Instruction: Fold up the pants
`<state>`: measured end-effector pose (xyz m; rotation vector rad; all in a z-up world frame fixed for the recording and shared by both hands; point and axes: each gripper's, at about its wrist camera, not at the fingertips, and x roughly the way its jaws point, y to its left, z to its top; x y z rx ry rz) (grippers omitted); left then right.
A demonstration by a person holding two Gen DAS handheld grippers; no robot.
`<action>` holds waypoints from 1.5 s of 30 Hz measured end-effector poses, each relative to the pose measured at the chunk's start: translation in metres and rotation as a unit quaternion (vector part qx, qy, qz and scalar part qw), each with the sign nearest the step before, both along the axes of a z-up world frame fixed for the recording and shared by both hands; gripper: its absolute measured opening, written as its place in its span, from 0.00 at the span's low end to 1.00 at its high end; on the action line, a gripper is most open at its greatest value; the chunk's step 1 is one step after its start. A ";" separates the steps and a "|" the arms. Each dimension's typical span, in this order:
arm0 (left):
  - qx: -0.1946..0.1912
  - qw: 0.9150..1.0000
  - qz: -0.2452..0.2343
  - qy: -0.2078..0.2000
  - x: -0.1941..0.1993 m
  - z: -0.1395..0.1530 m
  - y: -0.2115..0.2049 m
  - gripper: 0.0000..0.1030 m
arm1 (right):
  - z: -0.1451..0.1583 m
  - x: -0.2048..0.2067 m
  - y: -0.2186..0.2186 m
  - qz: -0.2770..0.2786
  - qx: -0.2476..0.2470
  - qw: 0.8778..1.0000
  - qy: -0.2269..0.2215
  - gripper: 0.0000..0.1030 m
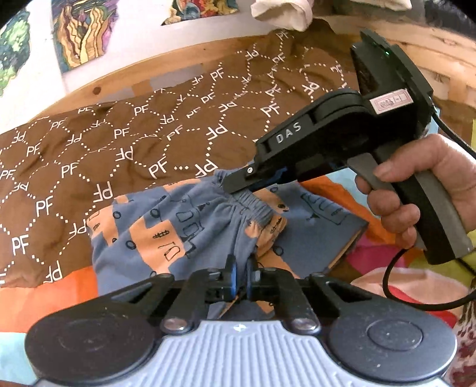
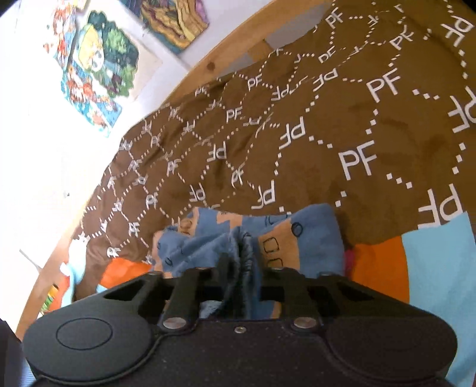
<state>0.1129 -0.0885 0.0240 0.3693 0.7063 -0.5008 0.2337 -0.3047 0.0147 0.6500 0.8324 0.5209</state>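
The pants [image 1: 178, 232] are blue with orange patches and black doodles, and lie crumpled on the bed. In the left wrist view my left gripper [image 1: 241, 268] is shut on the near edge of the cloth. My right gripper [image 1: 235, 188], held in a person's hand [image 1: 416, 190], comes in from the right and pinches the gathered elastic waistband [image 1: 255, 205]. In the right wrist view the pants [image 2: 309, 238] bunch up between the closed fingers of the right gripper [image 2: 242, 262].
A brown quilt with white "PF" lettering [image 1: 89, 148] covers the bed behind the pants. A bright orange and light blue sheet [image 2: 431, 262] lies under them. A wooden bed rail [image 1: 166, 62] and a wall with posters [image 2: 98, 59] lie beyond. A white cloth [image 1: 282, 15] hangs at the top.
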 end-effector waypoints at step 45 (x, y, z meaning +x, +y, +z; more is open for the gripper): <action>-0.011 0.963 0.266 -0.037 0.022 0.007 0.027 0.84 | 0.030 -0.060 0.023 -0.095 -0.374 0.910 -0.152 0.99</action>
